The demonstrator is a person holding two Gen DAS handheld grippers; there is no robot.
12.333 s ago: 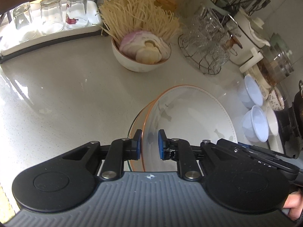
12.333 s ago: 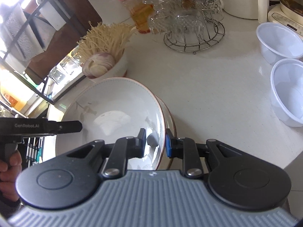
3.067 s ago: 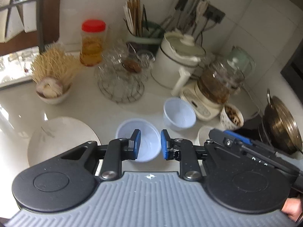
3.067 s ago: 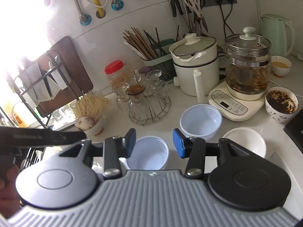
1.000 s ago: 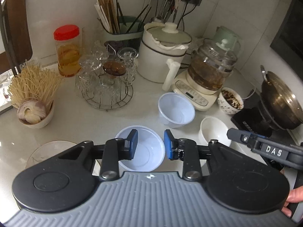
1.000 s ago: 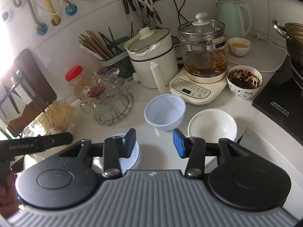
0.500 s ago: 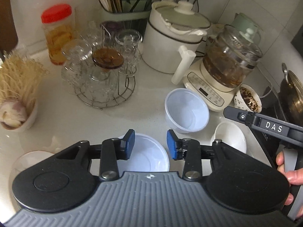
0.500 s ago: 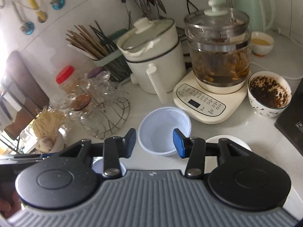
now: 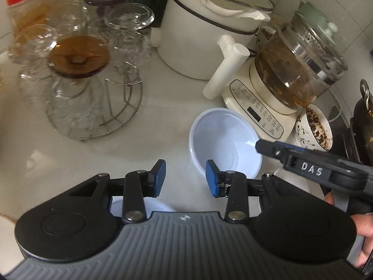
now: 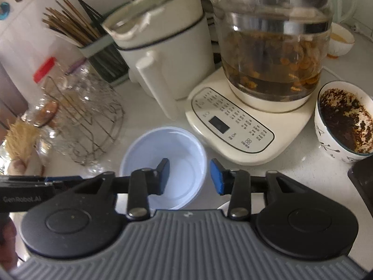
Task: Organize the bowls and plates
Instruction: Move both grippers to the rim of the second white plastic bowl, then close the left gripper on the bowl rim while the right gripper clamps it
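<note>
R gripper (image 10: 189, 176) jaws just closing, still apart, astride near rim of pale-blue bowl (image 10: 177, 149), not pressing. L gripper (image 9: 185, 178) open, empty; that bowl just ahead-right.

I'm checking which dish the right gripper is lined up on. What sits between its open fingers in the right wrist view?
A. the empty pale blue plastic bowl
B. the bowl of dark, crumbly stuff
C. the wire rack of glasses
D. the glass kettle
A: the right gripper straddles the near rim of the empty pale blue plastic bowl, its pads not yet pressing on it.
</note>
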